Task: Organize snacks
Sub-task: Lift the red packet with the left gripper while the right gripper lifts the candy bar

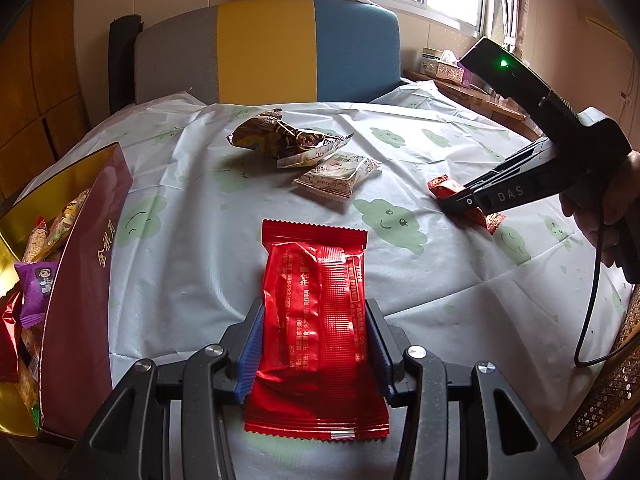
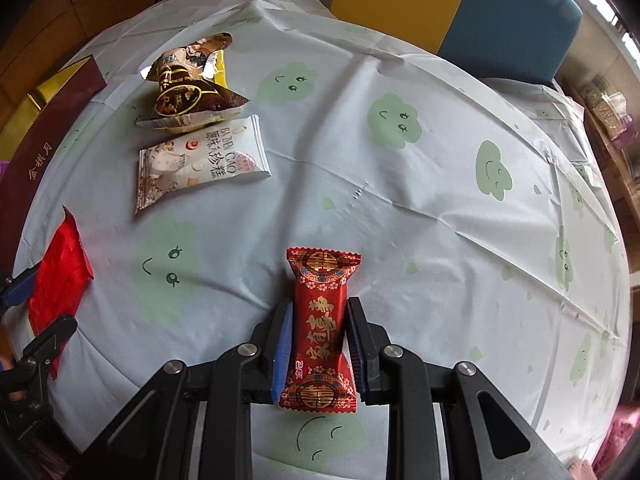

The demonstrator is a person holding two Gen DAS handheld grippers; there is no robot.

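Left gripper (image 1: 314, 344) clamps my plain shiny red foil packet (image 1: 316, 320). Right gripper (image 2: 316, 344) pinches a small red gold-patterned candy wrapper (image 2: 320, 320), both over the pale cloud-print tablecloth (image 2: 420, 208).

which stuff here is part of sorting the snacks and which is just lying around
Part of the job: big red packet in the left gripper, small red candy in the right gripper, white snack pack, brown-gold packets, maroon box.

Lying about: tissue box, chair, tablecloth.

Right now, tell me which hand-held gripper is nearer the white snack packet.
Left, probably. The left hand-held gripper, clamping the red packet, sits below the white snack packet; the right hand-held gripper is off to its side.
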